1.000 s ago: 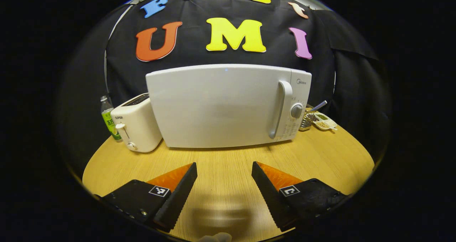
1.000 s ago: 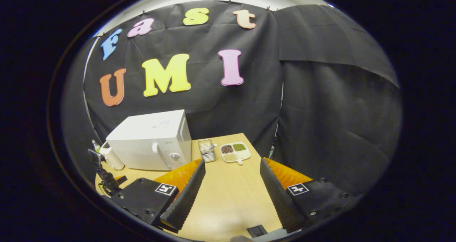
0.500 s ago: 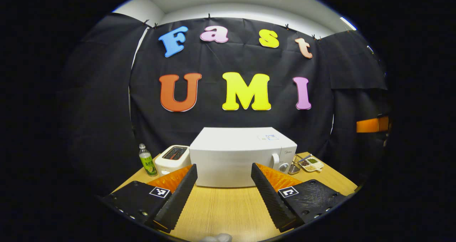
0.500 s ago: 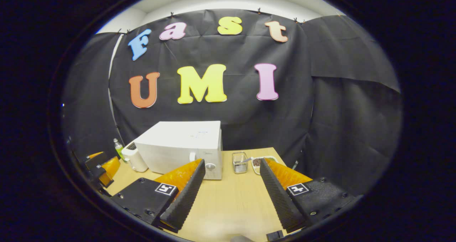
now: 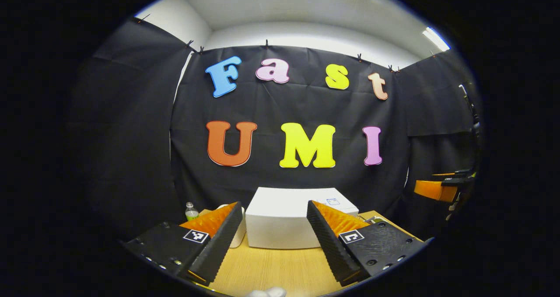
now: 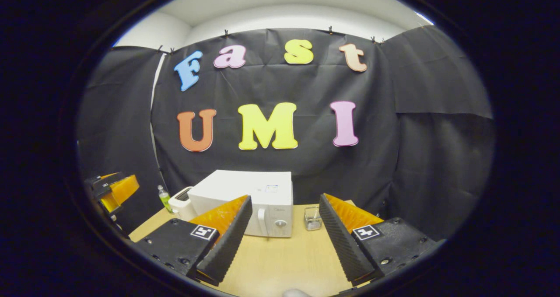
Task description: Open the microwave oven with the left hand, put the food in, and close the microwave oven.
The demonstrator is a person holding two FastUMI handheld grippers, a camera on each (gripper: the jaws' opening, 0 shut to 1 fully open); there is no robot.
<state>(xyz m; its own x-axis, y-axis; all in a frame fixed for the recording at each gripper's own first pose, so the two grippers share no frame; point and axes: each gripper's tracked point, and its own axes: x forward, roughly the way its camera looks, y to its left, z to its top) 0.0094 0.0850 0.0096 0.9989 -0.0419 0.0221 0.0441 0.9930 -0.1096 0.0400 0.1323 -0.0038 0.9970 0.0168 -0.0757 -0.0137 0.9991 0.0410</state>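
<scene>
The white microwave (image 5: 280, 218) stands at the back of the wooden table (image 5: 271, 268) with its door closed. In the right gripper view the microwave (image 6: 251, 198) shows its upright handle (image 6: 262, 222) and a round knob (image 6: 280, 223) at the right of its front. My left gripper (image 5: 274, 207) is held high and back from the table, open with nothing between its fingers. My right gripper (image 6: 285, 198) is open and holds nothing, also raised over the table's near side. Each gripper appears small at the edge of the other's view: the right gripper (image 5: 433, 190) and the left gripper (image 6: 114, 188).
A white toaster (image 6: 181, 202) and a green-labelled bottle (image 6: 164, 197) stand left of the microwave. A small wire basket (image 6: 312, 218) stands to its right. The bottle (image 5: 190, 210) also peeks out beside my left finger. Bare tabletop (image 6: 284, 262) lies in front of the microwave.
Both grippers have risen and pulled back from the table, so the microwave looks smaller and lower. The divided dish to its right has slipped behind the right gripper's finger. Both grippers stayed open.
</scene>
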